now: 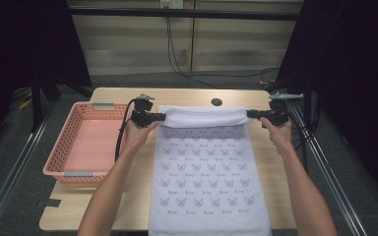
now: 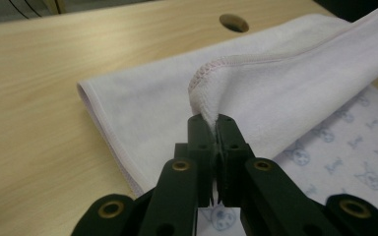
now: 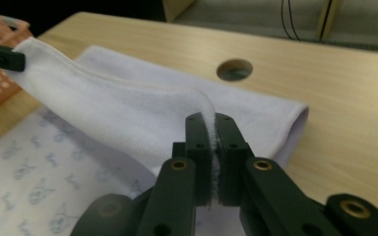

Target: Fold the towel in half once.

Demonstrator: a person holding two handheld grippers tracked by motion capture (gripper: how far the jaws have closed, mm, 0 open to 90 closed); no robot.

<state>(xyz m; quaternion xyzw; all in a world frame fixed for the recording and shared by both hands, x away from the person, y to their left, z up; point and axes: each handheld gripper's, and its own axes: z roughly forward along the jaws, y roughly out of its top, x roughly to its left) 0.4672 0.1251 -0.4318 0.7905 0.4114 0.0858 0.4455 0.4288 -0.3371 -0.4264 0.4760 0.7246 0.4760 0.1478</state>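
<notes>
A white towel [image 1: 206, 167] printed with small blue figures lies lengthwise on the wooden table, its near end hanging over the front edge. Its far end is lifted and curled back, showing the plain white underside [image 1: 204, 117]. My left gripper [image 1: 161, 117] is shut on the far left corner of the towel [image 2: 204, 93], pinching the stitched hem between its jaws. My right gripper [image 1: 250, 114] is shut on the far right corner [image 3: 209, 115]. In the right gripper view the left gripper's black tip [image 3: 2, 58] shows at the far end of the raised edge.
A pink plastic basket [image 1: 59, 162] stands on the left of the table, beside the towel. A round cable hole [image 1: 216, 102] sits in the tabletop just behind the towel's far fold. Metal rails run along both sides of the table. Black cables hang at the back.
</notes>
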